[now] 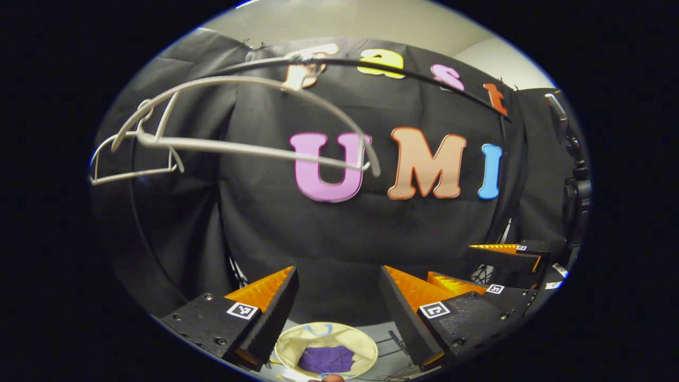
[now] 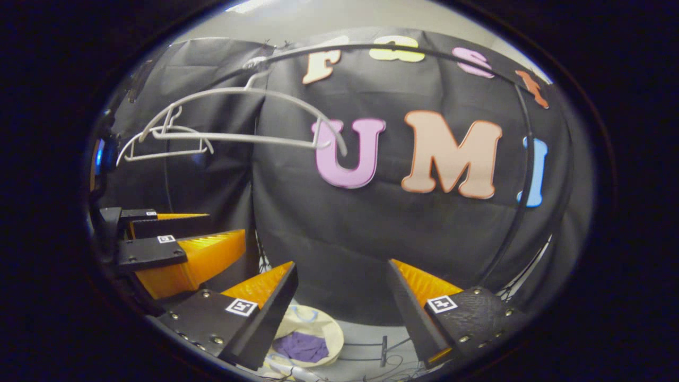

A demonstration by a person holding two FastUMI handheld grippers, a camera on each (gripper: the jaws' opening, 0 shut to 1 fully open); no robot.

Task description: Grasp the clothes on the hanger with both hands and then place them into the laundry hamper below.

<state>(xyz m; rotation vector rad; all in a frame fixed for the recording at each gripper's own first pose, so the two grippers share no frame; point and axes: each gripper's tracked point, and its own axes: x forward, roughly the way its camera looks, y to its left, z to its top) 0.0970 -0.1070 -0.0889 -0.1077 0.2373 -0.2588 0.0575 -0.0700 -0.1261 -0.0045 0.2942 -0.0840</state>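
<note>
Purple clothes [image 1: 325,359] sit limp and light in the hamper [image 1: 366,345] at bottom center, hanger [image 1: 238,146] upper left bare, both left gripper [image 1: 337,302] and right gripper [image 2: 342,297] spread, holding nothing; I'd pinch bunched folds.

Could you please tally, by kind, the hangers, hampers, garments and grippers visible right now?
hangers: 1
laundry hamper: 1
purple garment in hamper: 1
grippers: 2, left gripper, right gripper
Total: 5
</note>
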